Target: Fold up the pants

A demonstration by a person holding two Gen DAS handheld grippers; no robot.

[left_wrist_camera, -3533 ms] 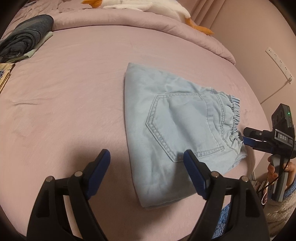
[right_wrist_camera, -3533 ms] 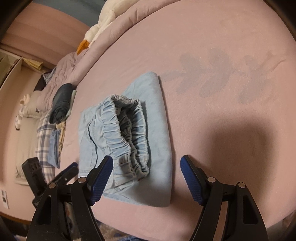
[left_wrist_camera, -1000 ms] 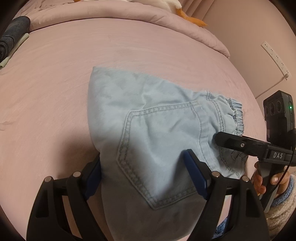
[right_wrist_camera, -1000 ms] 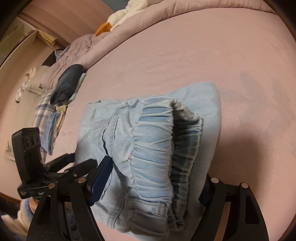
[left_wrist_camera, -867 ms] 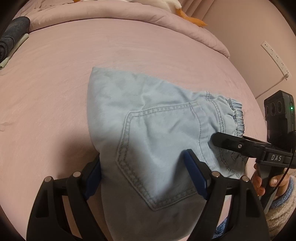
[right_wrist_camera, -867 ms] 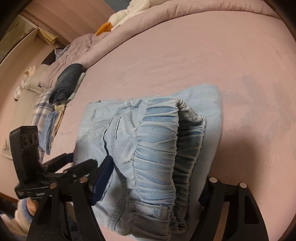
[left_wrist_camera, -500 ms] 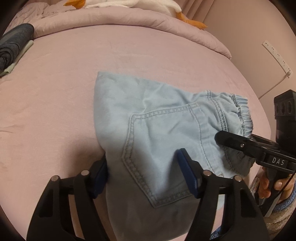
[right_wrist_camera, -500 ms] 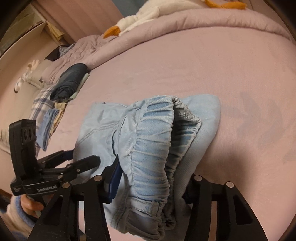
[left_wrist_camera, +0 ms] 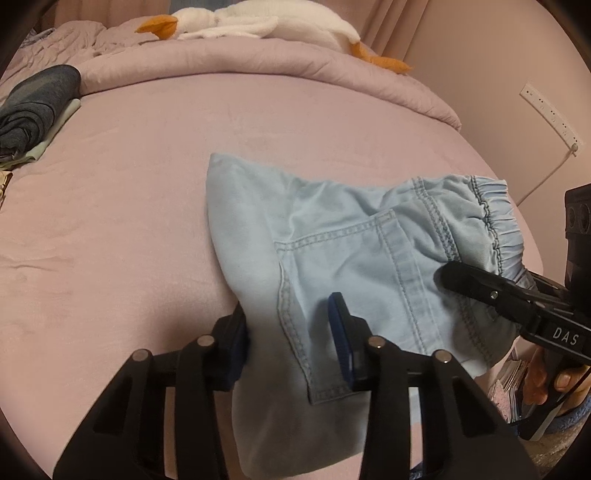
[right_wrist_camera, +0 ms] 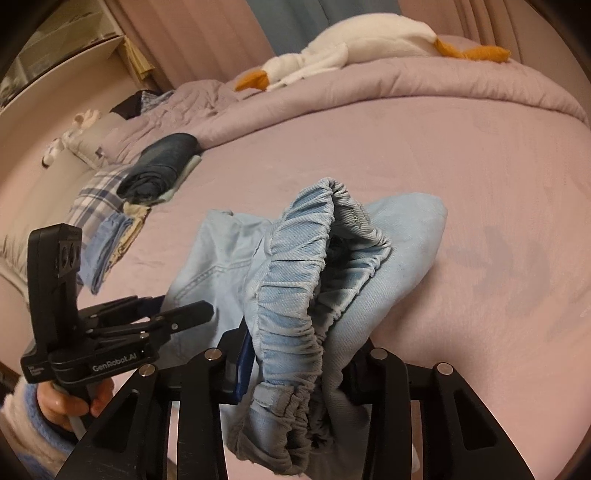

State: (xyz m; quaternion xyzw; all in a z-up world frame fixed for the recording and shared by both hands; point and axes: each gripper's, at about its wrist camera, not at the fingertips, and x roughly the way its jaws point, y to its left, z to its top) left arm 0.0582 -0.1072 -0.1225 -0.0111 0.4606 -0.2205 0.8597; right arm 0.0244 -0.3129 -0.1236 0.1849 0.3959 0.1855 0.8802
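Pink bed [left_wrist_camera: 155, 155] under both tools. Folded pale-blue pants [left_wrist_camera: 332, 236] partly resting on it, straight ahead. Dark rolled garment [left_wrist_camera: 33, 103] far left. Rumpled duvet [left_wrist_camera: 258, 62] beyond, white goose plush [left_wrist_camera: 258, 26] atop.

I see a bed [left_wrist_camera: 147, 177] covered by a pink sheet. A rolled pink duvet [left_wrist_camera: 258, 62] lies along its far edge, with a white stuffed goose [left_wrist_camera: 258, 24] on top. Beyond the duvet hang pink curtains [right_wrist_camera: 221, 37]. Right of the bed, a white power strip [left_wrist_camera: 546, 109] is fixed to the pink wall [left_wrist_camera: 480, 74].
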